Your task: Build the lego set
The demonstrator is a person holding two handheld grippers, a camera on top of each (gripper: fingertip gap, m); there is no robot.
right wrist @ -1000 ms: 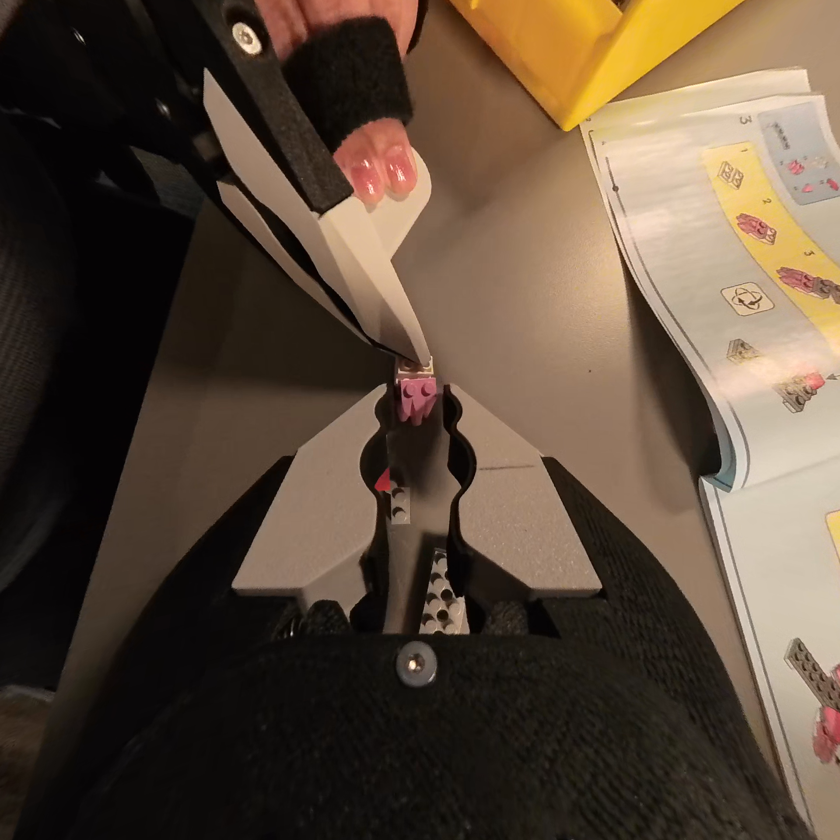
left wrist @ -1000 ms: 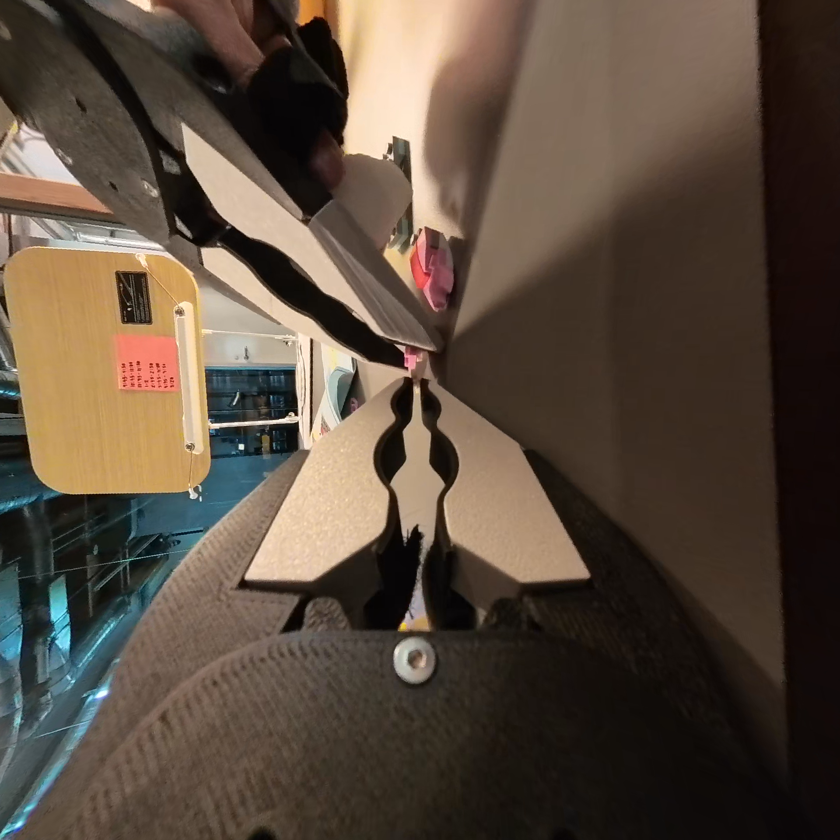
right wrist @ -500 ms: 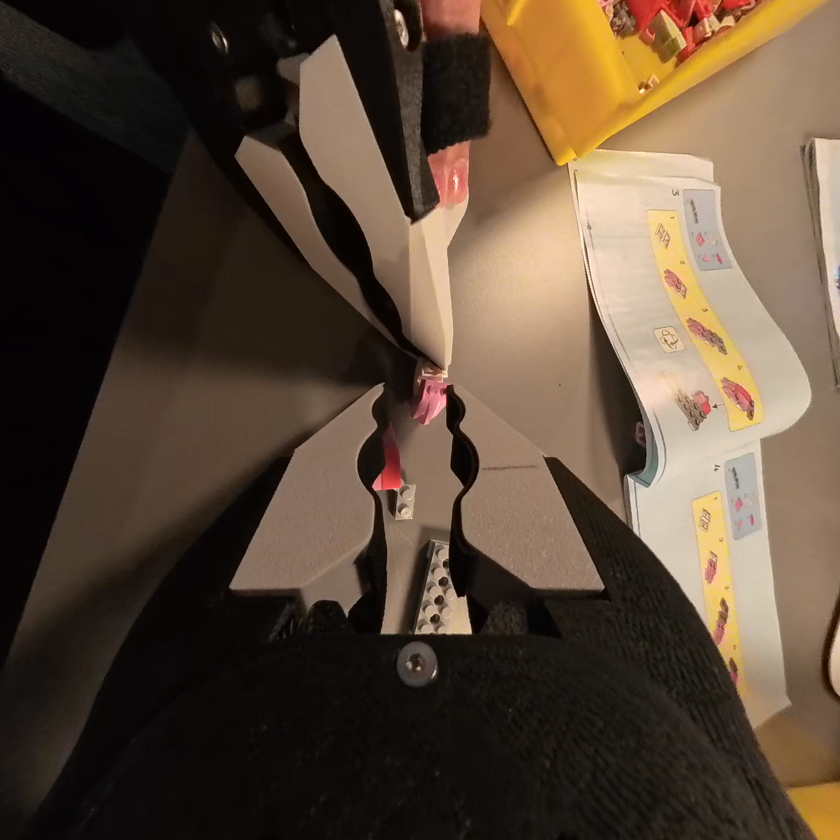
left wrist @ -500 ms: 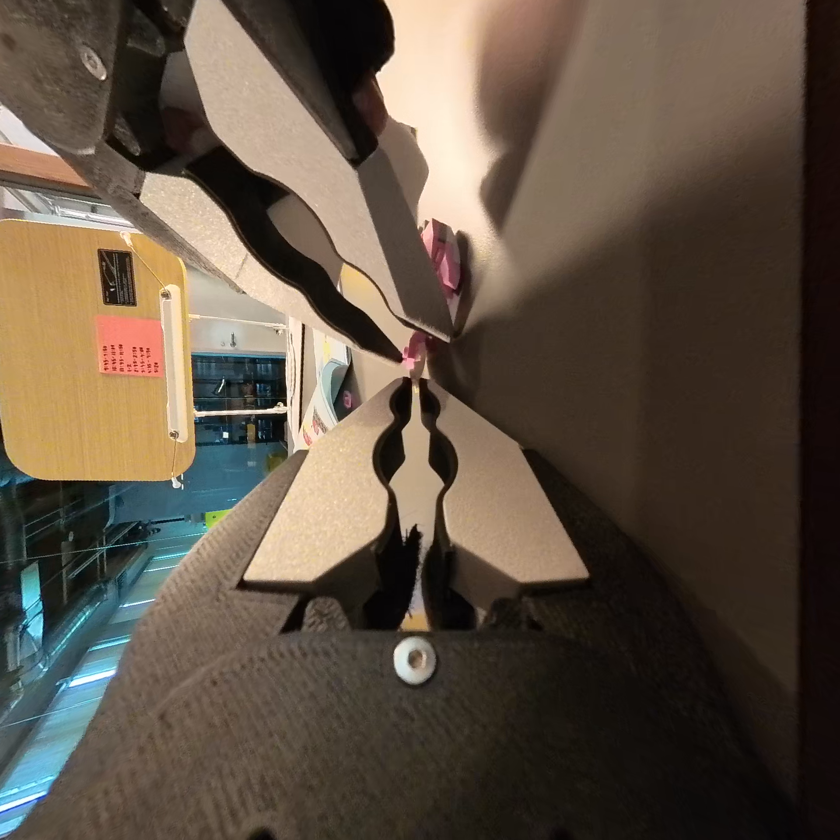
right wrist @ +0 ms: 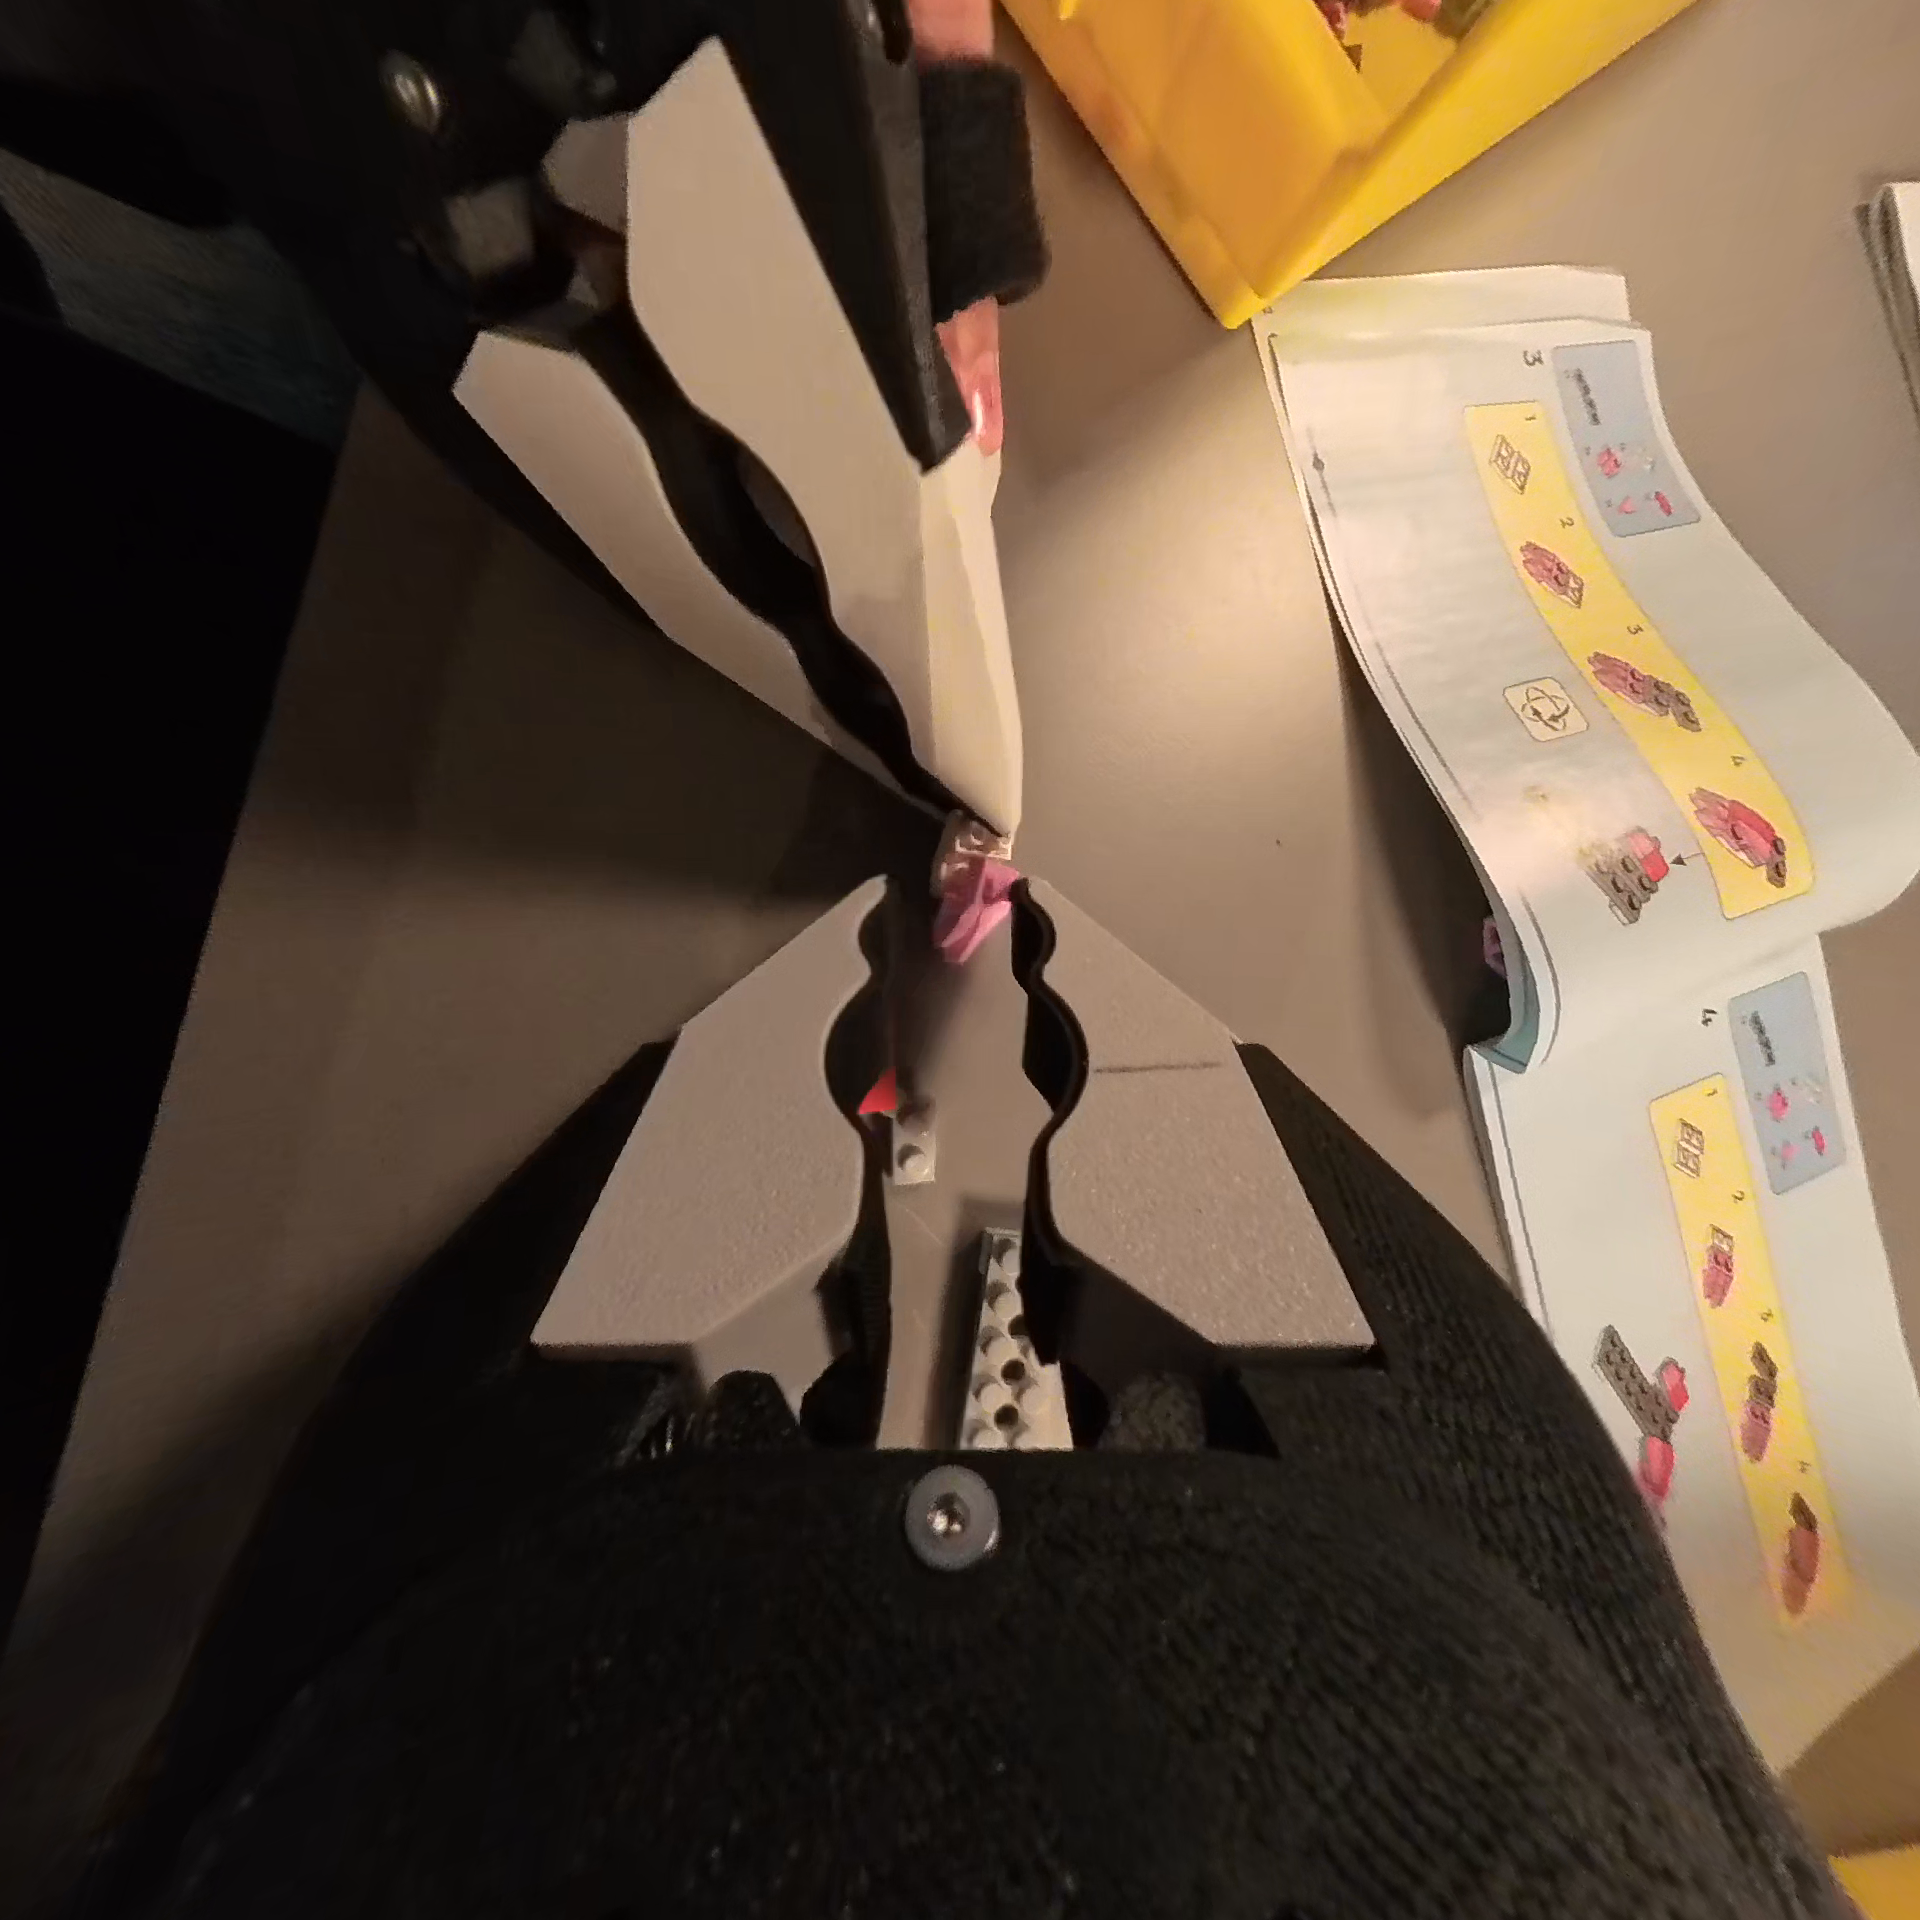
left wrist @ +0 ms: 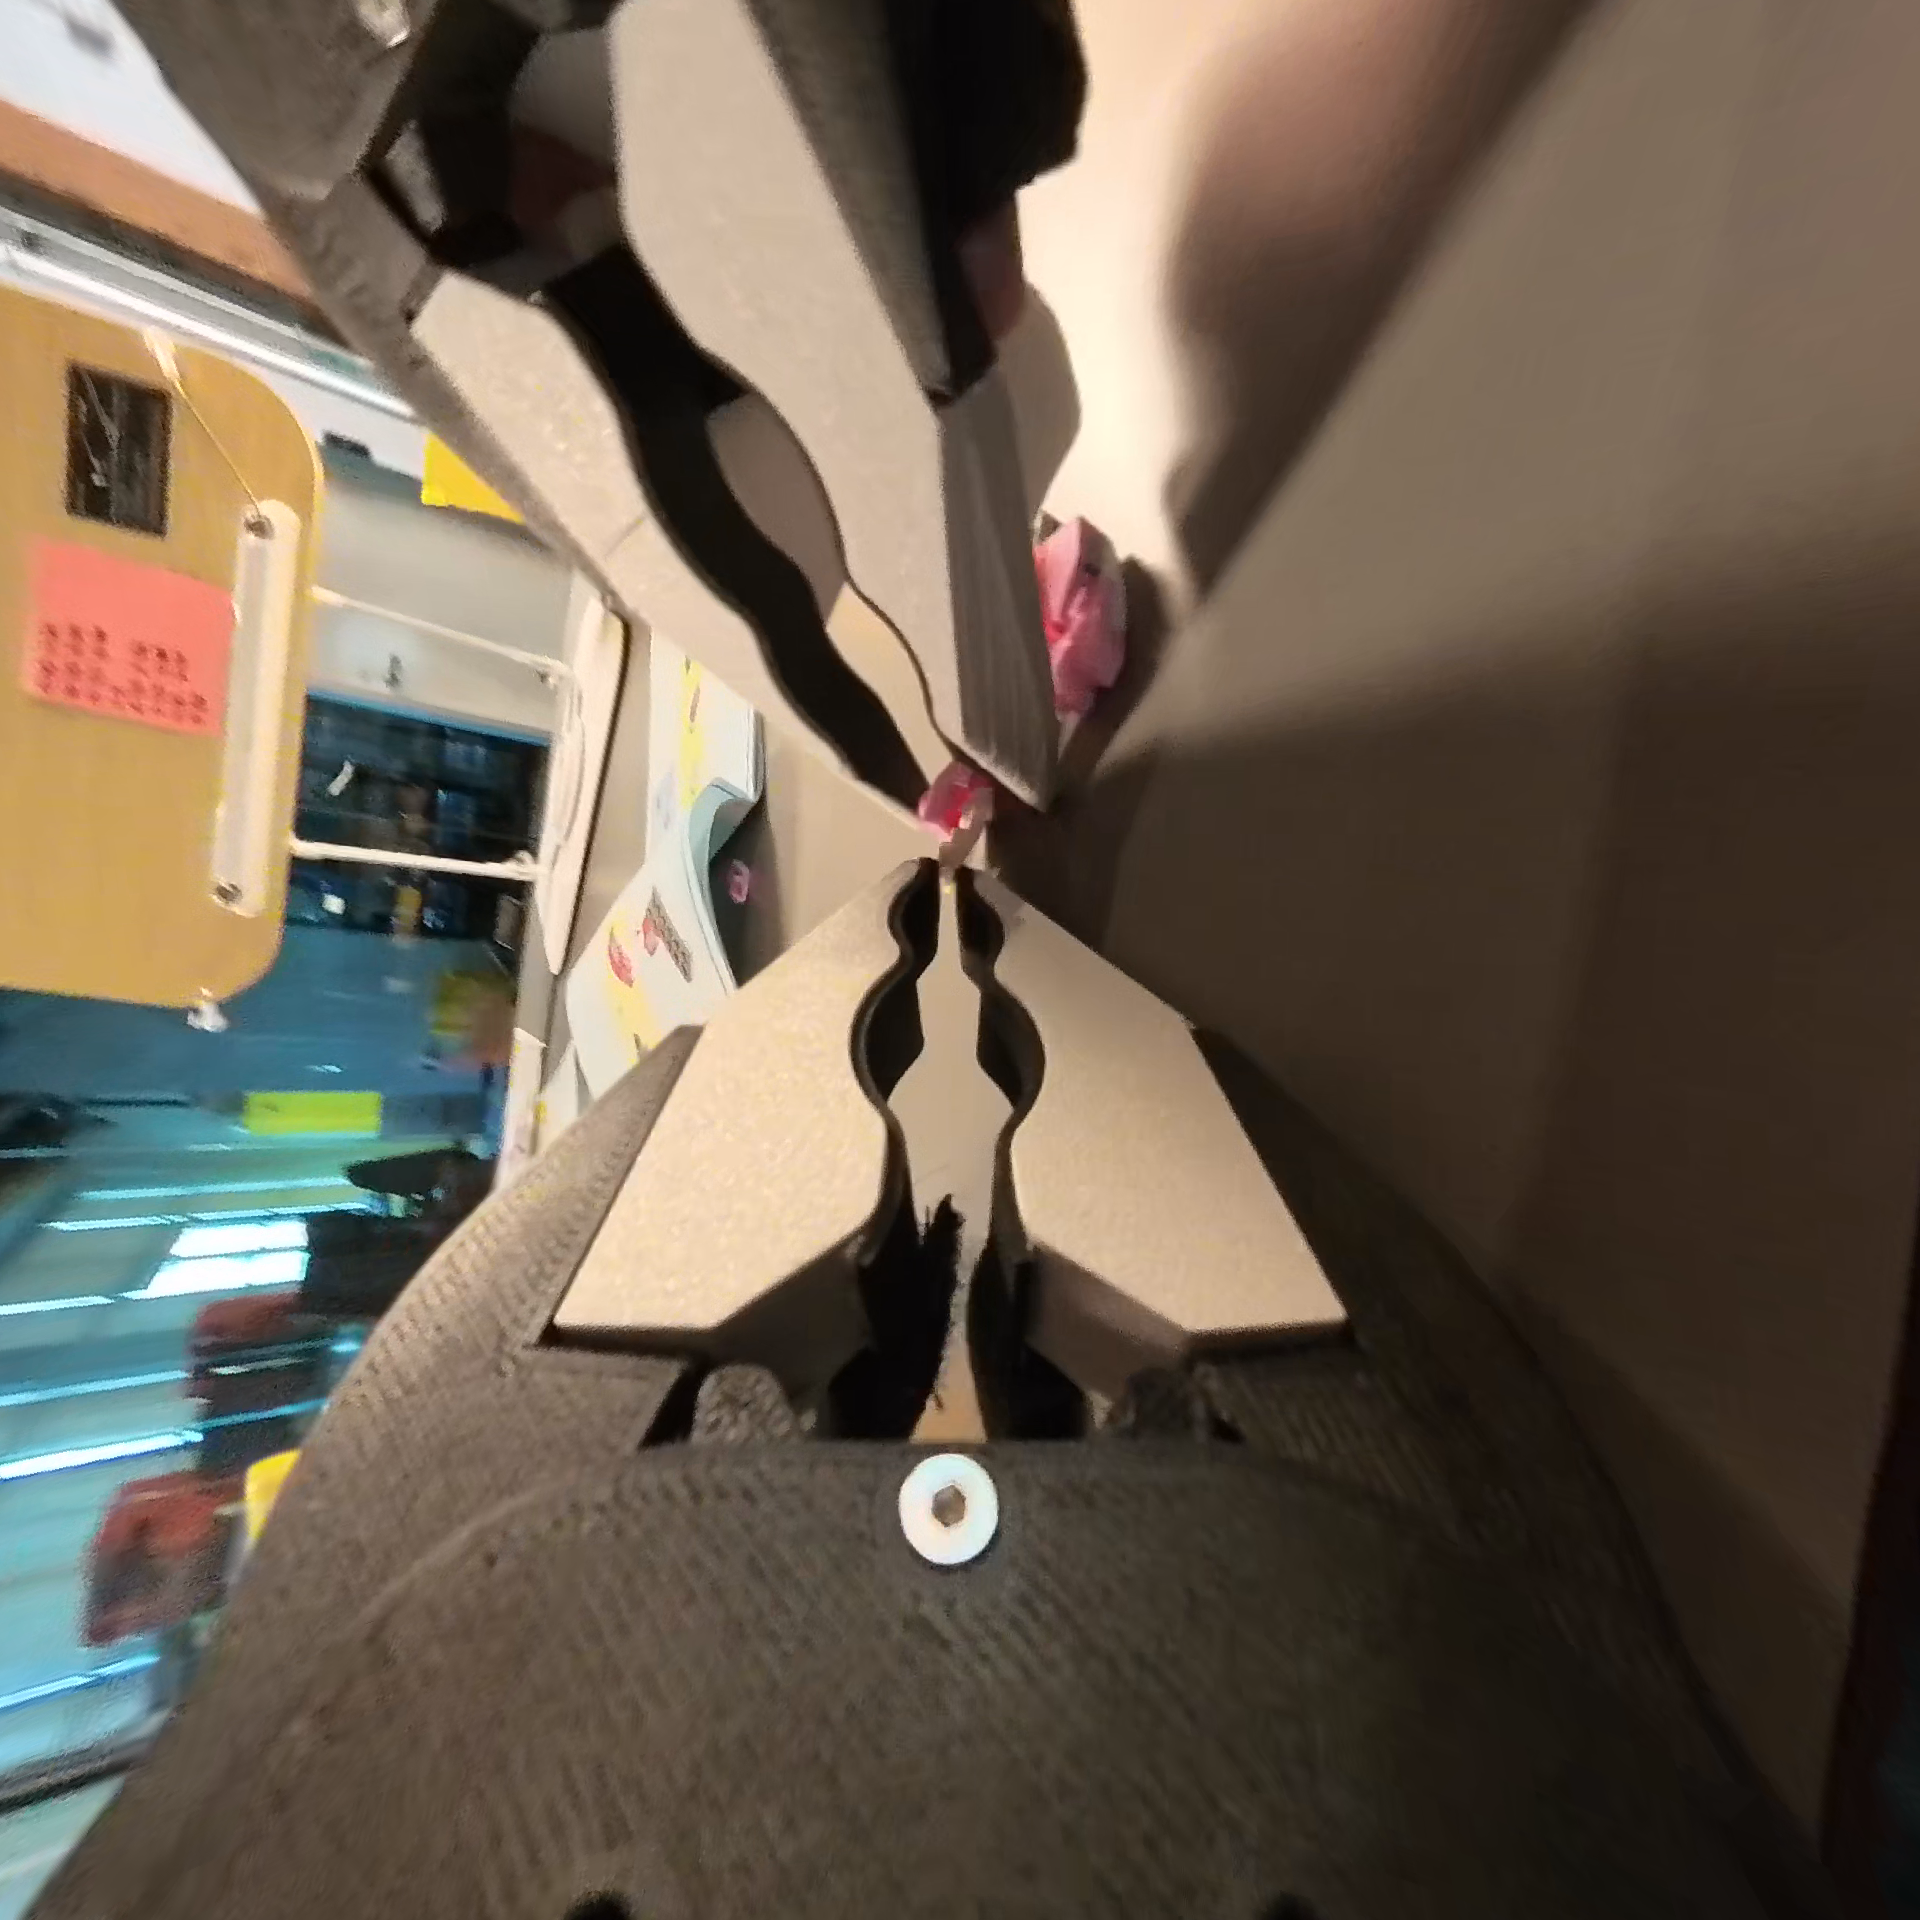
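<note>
Grey grippers tip to tip, left gripper [left wrist: 943, 871] pinching pale plate [right wrist: 975, 837], right gripper [right wrist: 951, 891] around pink brick [right wrist: 971, 914].

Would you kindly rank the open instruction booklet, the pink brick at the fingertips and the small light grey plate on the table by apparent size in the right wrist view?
1. Open instruction booklet
2. Pink brick
3. Small light grey plate; it looks close to the brick in size, and the brick sits nearer the camera, so their order is unsure.

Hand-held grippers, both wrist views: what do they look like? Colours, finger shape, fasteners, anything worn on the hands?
Both match: the left hand-held gripper and right hand-held gripper have flat grey, matte, triangular fingers with wavy scalloped inner edges, on a black ribbed-texture body with one silver screw. A black fingerless glove is worn. No cables visible.
</note>
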